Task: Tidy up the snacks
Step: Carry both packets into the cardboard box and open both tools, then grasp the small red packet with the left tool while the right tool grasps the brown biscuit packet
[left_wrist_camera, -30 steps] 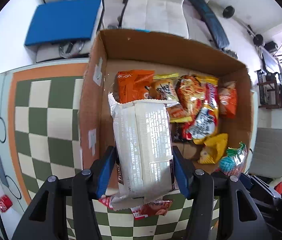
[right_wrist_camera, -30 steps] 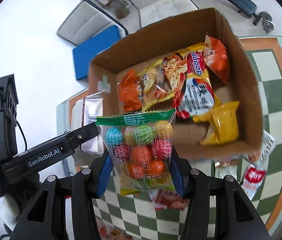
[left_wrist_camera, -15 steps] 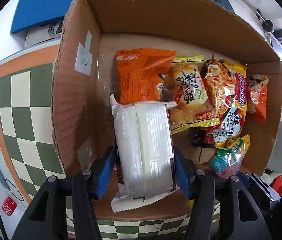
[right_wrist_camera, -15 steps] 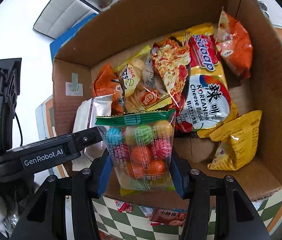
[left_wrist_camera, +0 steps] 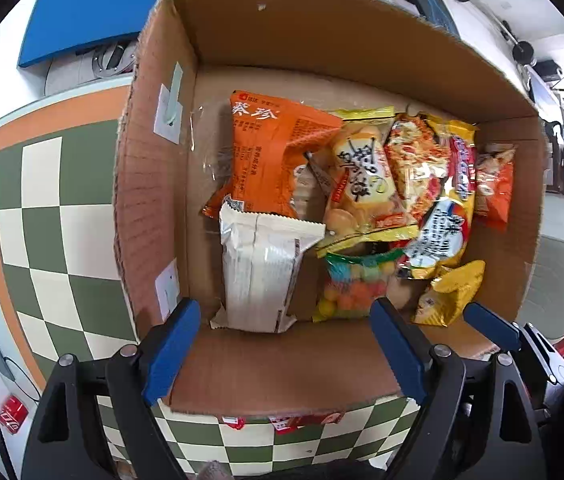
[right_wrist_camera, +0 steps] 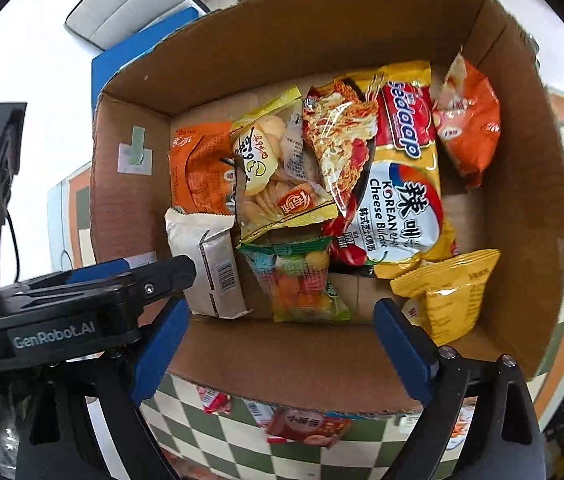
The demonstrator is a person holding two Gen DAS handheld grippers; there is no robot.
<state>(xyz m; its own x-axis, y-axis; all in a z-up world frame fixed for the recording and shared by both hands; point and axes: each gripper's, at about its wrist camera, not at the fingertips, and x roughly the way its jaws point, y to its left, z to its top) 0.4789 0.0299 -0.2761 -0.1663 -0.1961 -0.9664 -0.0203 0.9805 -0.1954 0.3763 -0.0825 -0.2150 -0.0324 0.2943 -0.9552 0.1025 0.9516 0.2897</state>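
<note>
A cardboard box (left_wrist_camera: pixel 154 200) (right_wrist_camera: pixel 130 208) on the checkered table holds several snack packs. The white packet (left_wrist_camera: pixel 260 272) (right_wrist_camera: pixel 210 264) lies free on the box floor near the front wall. Beside it lies the clear bag of coloured candy balls (left_wrist_camera: pixel 356 280) (right_wrist_camera: pixel 302 280). My left gripper (left_wrist_camera: pixel 286 344) hangs over the front wall, its jaws opening, nothing between them. My right gripper (right_wrist_camera: pixel 282 344) does the same just to the right, jaws opening and empty. The left gripper's body shows at the left of the right wrist view.
An orange pack (left_wrist_camera: pixel 270 152), a yellow cracker bag (right_wrist_camera: pixel 274 168), noodle packs (right_wrist_camera: pixel 402 184) and a small yellow bag (right_wrist_camera: pixel 450 292) fill the box. Red snack packets (right_wrist_camera: pixel 306 428) lie on the table (left_wrist_camera: pixel 50 208) in front of the box. A blue pad (left_wrist_camera: pixel 98 4) sits on a chair behind.
Both grippers came down over the box and opened. The white packet left the left gripper and the candy bag left the right one; both now lie on the box floor.
</note>
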